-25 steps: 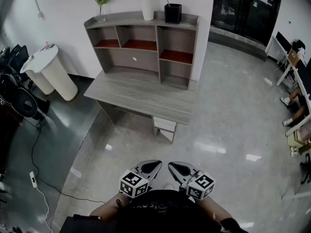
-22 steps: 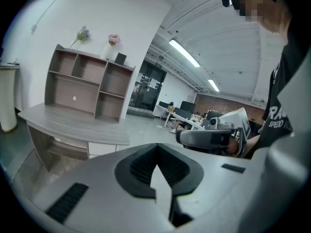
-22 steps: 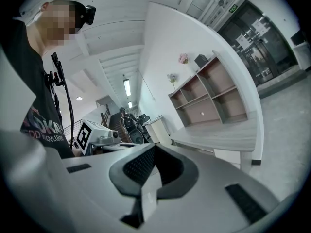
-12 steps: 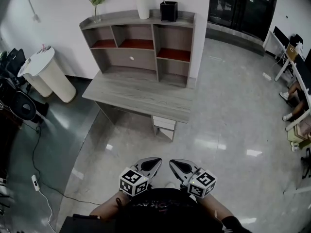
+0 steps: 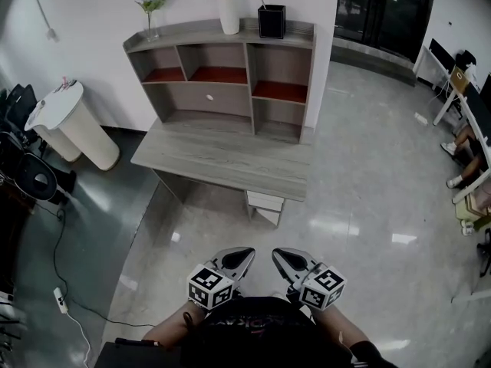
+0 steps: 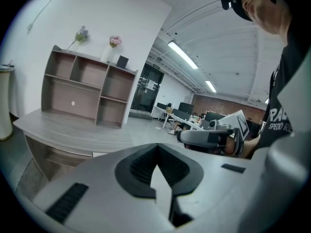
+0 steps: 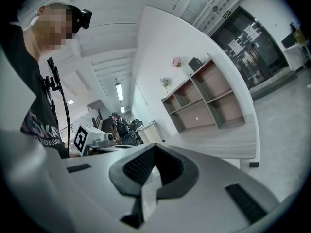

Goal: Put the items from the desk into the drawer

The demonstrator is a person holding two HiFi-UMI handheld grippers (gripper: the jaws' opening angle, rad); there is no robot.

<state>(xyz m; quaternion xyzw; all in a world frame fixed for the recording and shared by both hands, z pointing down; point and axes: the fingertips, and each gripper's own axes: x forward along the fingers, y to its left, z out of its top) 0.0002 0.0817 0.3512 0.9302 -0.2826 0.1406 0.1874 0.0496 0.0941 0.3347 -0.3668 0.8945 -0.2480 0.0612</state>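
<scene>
A grey desk [image 5: 222,159] with a shelf hutch [image 5: 222,67] stands ahead of me across the shiny floor, its top bare. On the hutch's top stand a glass vase of blue flowers [image 5: 151,10], a white vase of pink flowers [image 5: 229,8] and a black pen holder [image 5: 271,21]. A small drawer front with a knob [image 5: 209,96] sits in the hutch, and a drawer unit [image 5: 265,204] hangs under the desk. My left gripper [image 5: 247,251] and right gripper [image 5: 278,254] are held close to my body, far from the desk, both shut and holding nothing.
A white bin [image 5: 73,121] stands left of the desk. A black chair [image 5: 31,175] and a cable with a power strip [image 5: 60,297] lie at the far left. People's legs [image 5: 464,167] and other desks are at the right edge.
The desk has drifted slightly in the head view as I step. Both grippers stay shut in front of my body.
</scene>
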